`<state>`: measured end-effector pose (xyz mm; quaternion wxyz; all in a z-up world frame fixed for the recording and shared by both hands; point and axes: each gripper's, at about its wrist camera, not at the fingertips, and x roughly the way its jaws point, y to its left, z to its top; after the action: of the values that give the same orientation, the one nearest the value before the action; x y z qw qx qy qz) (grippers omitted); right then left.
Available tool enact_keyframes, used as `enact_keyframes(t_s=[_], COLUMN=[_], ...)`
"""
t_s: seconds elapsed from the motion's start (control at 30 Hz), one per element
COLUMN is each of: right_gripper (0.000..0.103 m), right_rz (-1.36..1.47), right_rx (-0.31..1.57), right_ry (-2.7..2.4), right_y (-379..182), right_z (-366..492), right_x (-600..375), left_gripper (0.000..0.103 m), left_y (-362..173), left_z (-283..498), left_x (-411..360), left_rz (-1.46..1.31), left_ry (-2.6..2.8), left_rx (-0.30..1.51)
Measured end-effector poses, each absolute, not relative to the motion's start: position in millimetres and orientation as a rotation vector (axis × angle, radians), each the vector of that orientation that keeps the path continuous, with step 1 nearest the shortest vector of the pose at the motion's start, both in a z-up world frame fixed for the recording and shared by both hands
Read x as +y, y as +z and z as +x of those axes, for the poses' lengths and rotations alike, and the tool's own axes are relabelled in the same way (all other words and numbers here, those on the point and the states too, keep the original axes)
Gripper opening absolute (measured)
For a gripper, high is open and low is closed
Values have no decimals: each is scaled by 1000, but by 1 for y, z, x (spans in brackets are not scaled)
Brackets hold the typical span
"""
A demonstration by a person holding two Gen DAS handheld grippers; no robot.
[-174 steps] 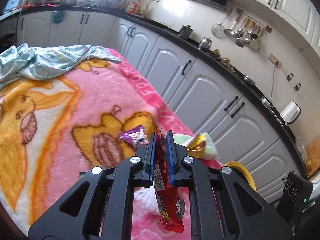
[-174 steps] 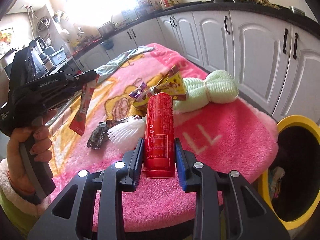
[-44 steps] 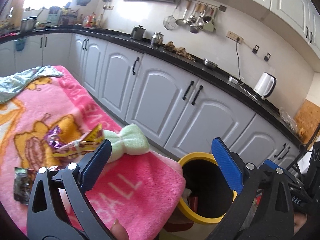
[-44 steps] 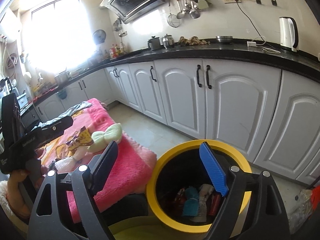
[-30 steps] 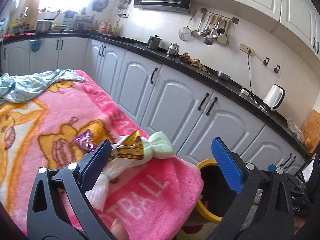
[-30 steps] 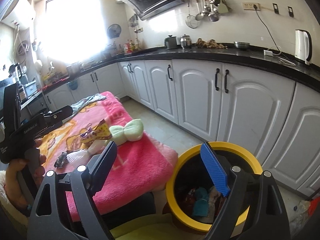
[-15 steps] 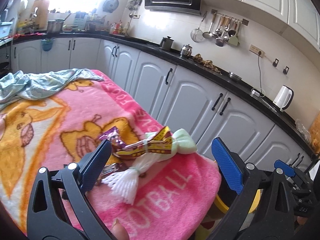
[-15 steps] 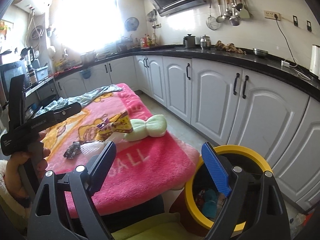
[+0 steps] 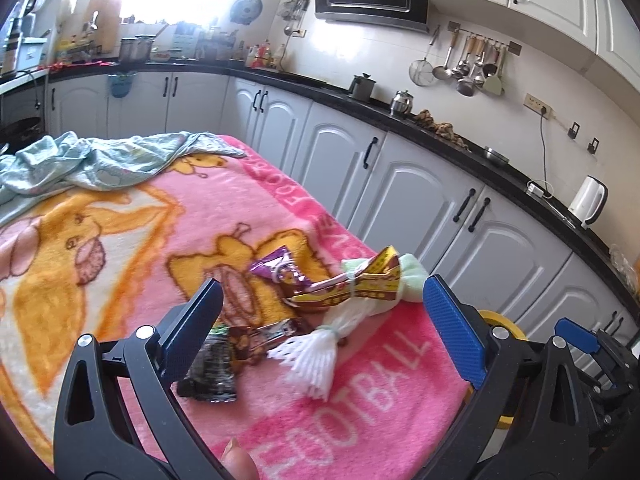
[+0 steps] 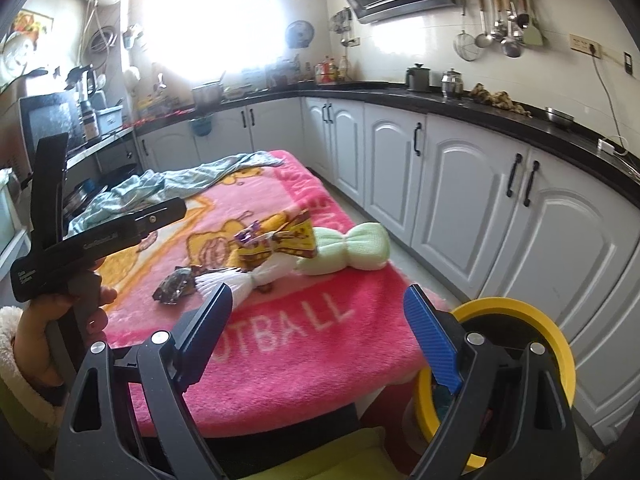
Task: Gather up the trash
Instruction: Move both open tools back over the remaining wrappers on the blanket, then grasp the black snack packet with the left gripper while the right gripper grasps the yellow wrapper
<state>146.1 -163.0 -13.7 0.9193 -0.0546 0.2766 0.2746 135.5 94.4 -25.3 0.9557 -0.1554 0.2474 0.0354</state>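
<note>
Both claws have swung away from the yellow bin and back toward the pink blanket on the surface; the red wrapper and red can they held before are gone from them. The left claw gapes wide with nothing in it, and so does the right claw. On the blanket I count four wrappers close together: one purple wrapper, one yellow wrapper, one brown wrapper, one dark wrapper. One white bundle, one green cloth and one blue-green sheet lie there too.
</note>
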Motion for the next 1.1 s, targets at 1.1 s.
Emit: enact_keyframes(t_s=[1.1], right_gripper=[87], right_rz=[-192], right_rx=[716], right_ry=[664], right_y=[-66], right_z=[280], right_x=[-69], left_gripper=[66], left_y=[-114], left_z=[138], left_x=[168], left_rz=[-497], left_ry=[123], left_rx=[760])
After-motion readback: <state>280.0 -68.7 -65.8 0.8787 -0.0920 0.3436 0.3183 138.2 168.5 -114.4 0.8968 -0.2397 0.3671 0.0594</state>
